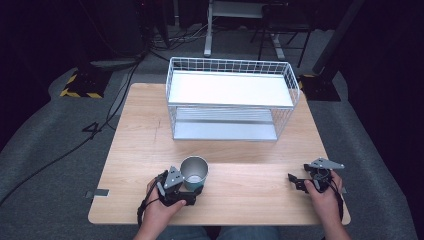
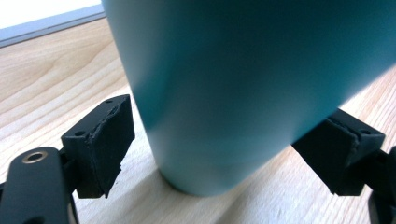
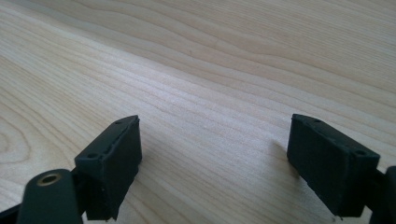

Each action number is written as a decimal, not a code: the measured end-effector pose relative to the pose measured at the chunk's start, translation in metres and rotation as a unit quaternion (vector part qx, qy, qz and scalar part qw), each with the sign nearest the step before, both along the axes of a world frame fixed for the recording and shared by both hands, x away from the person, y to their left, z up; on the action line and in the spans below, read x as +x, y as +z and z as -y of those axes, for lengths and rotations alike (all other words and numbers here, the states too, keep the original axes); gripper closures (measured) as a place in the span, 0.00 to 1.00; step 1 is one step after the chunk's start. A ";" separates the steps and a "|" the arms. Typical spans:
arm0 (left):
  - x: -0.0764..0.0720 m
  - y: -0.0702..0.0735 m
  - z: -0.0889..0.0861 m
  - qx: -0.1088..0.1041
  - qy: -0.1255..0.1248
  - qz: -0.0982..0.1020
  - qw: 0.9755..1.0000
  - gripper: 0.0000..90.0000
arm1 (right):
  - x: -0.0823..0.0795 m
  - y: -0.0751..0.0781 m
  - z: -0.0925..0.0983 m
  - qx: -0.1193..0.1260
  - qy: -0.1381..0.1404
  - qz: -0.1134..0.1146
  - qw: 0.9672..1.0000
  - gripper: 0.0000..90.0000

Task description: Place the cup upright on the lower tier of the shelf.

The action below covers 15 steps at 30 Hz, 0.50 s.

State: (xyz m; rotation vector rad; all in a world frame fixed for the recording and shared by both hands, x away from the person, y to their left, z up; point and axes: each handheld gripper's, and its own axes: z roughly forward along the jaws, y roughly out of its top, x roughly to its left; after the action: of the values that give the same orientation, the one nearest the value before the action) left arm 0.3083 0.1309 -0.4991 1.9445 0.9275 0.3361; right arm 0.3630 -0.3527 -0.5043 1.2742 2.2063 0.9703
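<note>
Your left gripper (image 1: pixel 192 192) is straddling the teal cup (image 1: pixel 194 173), jaws spread; wire rack (image 1: pixel 231 100) sitting beyond; right gripper (image 1: pixel 298 181) gaping over bare table (image 1: pixel 250 195).

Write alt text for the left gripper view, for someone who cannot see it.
A teal cup stands on a light wooden table, seen close up between the two black jaws of the left gripper. The jaws sit on either side of its lower part, the right one touching it, the left one very near it.

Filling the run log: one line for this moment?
left gripper: open, jaws straddling teal cup | right gripper: open over table | wire rack: behind
</note>
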 end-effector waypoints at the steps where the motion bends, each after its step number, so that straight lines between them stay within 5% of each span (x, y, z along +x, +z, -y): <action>1: 0.001 0.000 0.001 -0.001 0.002 0.000 1.000 0.17 | 0.000 0.000 0.000 0.000 0.000 0.000 1.000 0.20; 10: 0.002 0.000 0.007 0.006 0.006 0.010 1.000 0.18 | 0.000 0.000 0.000 0.000 0.000 -0.001 1.000 0.20; 15: 0.002 0.000 0.010 0.034 0.005 0.011 0.999 0.24 | 0.000 0.000 0.000 0.000 0.000 -0.001 1.000 0.20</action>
State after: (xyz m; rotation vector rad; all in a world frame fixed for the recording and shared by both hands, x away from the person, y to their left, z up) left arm 0.3107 0.1211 -0.4990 1.9949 0.9230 0.3981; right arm 0.3628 -0.3526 -0.5042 1.2765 2.2068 0.9700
